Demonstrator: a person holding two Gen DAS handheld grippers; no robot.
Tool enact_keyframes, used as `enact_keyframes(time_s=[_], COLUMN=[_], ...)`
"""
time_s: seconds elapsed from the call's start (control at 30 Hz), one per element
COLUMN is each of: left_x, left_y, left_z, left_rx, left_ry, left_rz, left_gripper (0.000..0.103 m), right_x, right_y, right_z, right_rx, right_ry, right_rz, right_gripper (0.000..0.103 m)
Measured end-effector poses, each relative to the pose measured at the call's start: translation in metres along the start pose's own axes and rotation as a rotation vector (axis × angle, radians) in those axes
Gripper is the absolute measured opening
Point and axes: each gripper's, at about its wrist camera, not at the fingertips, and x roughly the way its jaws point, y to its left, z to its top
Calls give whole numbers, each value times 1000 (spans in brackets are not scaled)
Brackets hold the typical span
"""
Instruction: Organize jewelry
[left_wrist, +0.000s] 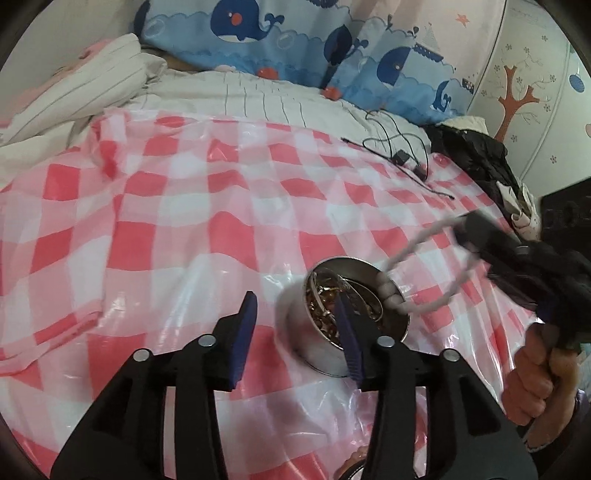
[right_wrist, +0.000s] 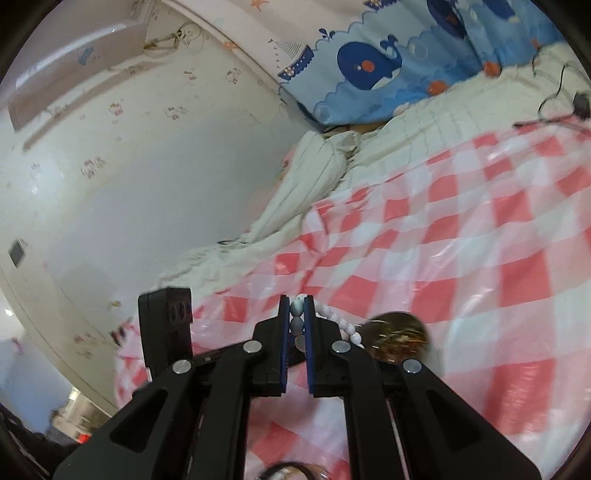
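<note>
A round metal tin (left_wrist: 321, 343) full of gold-coloured jewelry stands on the red and white checked plastic cloth (left_wrist: 155, 236). My left gripper (left_wrist: 295, 301) hangs open just before the tin, with its right finger (left_wrist: 349, 339) over the tin's near rim and nothing held. At the right, a hand (left_wrist: 535, 380) holds my right gripper (left_wrist: 461, 230), shut on a pale bead necklace (left_wrist: 413, 247) whose loop droops onto the tin's far rim. In the right wrist view, the right gripper (right_wrist: 297, 314) pinches the beads (right_wrist: 296, 307), the string (right_wrist: 347, 328) trails right, and the tin (right_wrist: 399, 339) is blurred.
Black cables (left_wrist: 399, 147) and a dark garment (left_wrist: 476, 155) lie at the far right of the bed. Striped bedding (left_wrist: 92, 85) is bunched at the far left, below a blue whale-print curtain (left_wrist: 280, 40). A round object (left_wrist: 351, 469) peeks in at the bottom edge.
</note>
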Motion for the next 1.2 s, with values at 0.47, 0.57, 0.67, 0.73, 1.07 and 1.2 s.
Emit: enact_keyframes(time_s=[0.47, 0.57, 0.67, 0.73, 1.07, 1.2], left_x=[-15, -27, -39, -47, -65, -65], left_y=[-14, -19, -17, -17, -17, -21], left_z=[-18, -46, -72, -86, -126, -126], left_rx=[80, 91, 55, 30, -2, -19], left_ry=[-39, -34, -17, -13, -54, -79], left_rz=[116, 178, 196, 199, 299, 307], left_gripper=[68, 79, 83, 85, 91, 91], right_x=[-28, -43, -53, -59, -53, -53], right_y=[-19, -9, -5, -2, -4, -3], right_z=[-23, -50, -78, -95, -142, -144], right_rx=[-19, -61, -71, -75, -102, -110], right_ry=[-4, 17, 46, 56, 105, 103], right_rz=[-292, -381, -462, -507, -628, -631], right_gripper=[37, 44, 49, 52, 71, 73])
